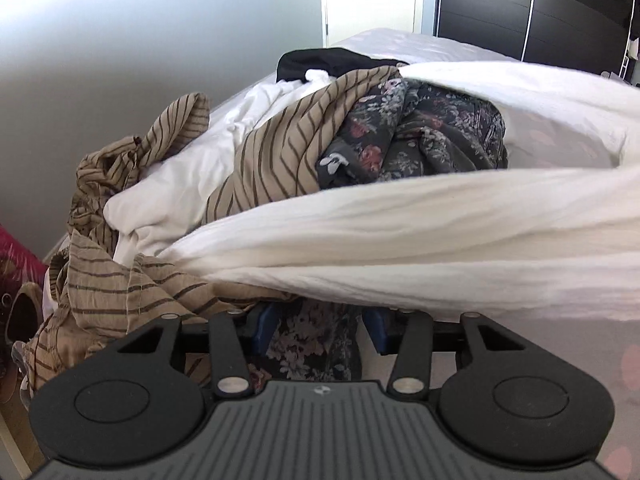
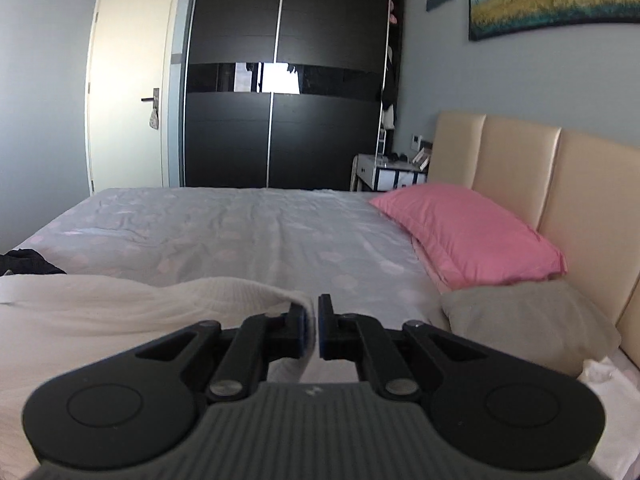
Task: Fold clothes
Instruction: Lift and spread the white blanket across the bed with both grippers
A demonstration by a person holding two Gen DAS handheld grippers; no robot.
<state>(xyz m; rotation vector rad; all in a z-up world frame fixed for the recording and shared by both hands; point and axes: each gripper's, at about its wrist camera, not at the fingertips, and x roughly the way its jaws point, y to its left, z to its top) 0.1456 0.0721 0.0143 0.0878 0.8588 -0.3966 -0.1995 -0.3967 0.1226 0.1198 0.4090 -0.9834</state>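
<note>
Several garments lie heaped on the bed before the left wrist camera: a tan striped garment (image 1: 276, 160) of thin crinkled weave, a dark floral garment (image 1: 420, 132) in soft folds, a plain white piece (image 1: 188, 176) under them, and a black one (image 1: 332, 65) at the far end of the heap. Across the front stretches a white garment (image 1: 420, 240), pulled into long taut pleats that narrow to a bunch at the left, just above the left gripper (image 1: 320, 326). Its blue-padded fingers (image 1: 264, 326) stand spread apart, with floral cloth showing in the gap between them; their tips are hidden under the white cloth, so I cannot tell whether they touch it. The heap runs close to the bed's left edge, beside a grey wall (image 1: 120, 60).

From the right wrist camera, the right gripper (image 2: 314, 330) has its fingers pressed nearly together, pinching a rolled edge of the white garment (image 2: 160, 308), which is soft and finely ribbed and spreads away to the left. Ahead, the grey bedsheet (image 2: 248, 232) with pale pink spots lies broad and lightly creased. A smooth pink pillow (image 2: 468, 236) and a grey pillow (image 2: 528, 320) rest against the padded beige headboard (image 2: 520, 176) on the right. Beyond the bed stand a dark sliding wardrobe (image 2: 280, 80) and a cream door (image 2: 132, 80).
</note>
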